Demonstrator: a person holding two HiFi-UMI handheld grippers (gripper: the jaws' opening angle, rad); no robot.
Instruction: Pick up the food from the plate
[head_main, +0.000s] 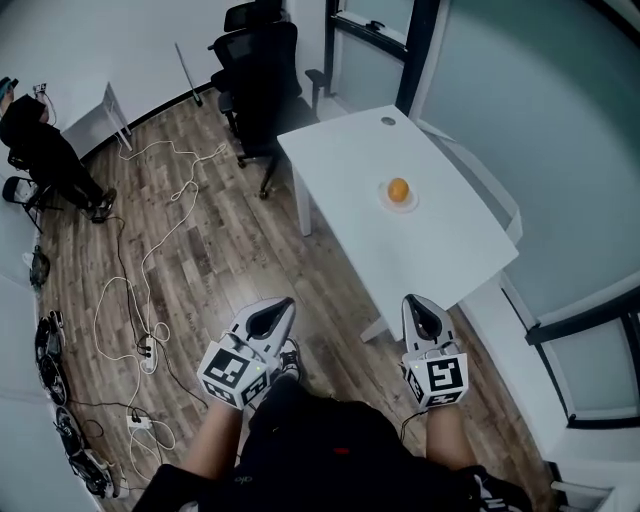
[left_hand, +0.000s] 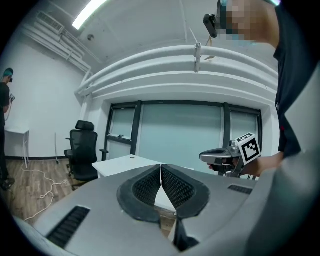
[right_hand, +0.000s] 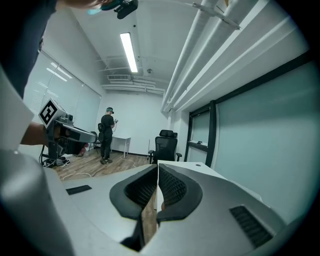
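- Round orange food (head_main: 398, 188) on small plate (head_main: 384, 202), far along white table (head_main: 340, 160), well ahead and out of reach.
- Right gripper (head_main: 413, 302) nearer, almost in line; left gripper (head_main: 281, 305) off to the side.
- Both jaw pairs closed, empty.

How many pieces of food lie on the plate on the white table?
1. One round orange piece of food lies in the middle of the small plate on the white table. Nothing else shows there, though a tiny bit could be missed.

White table (head_main: 440, 245); small plate (head_main: 400, 207) mid-top.
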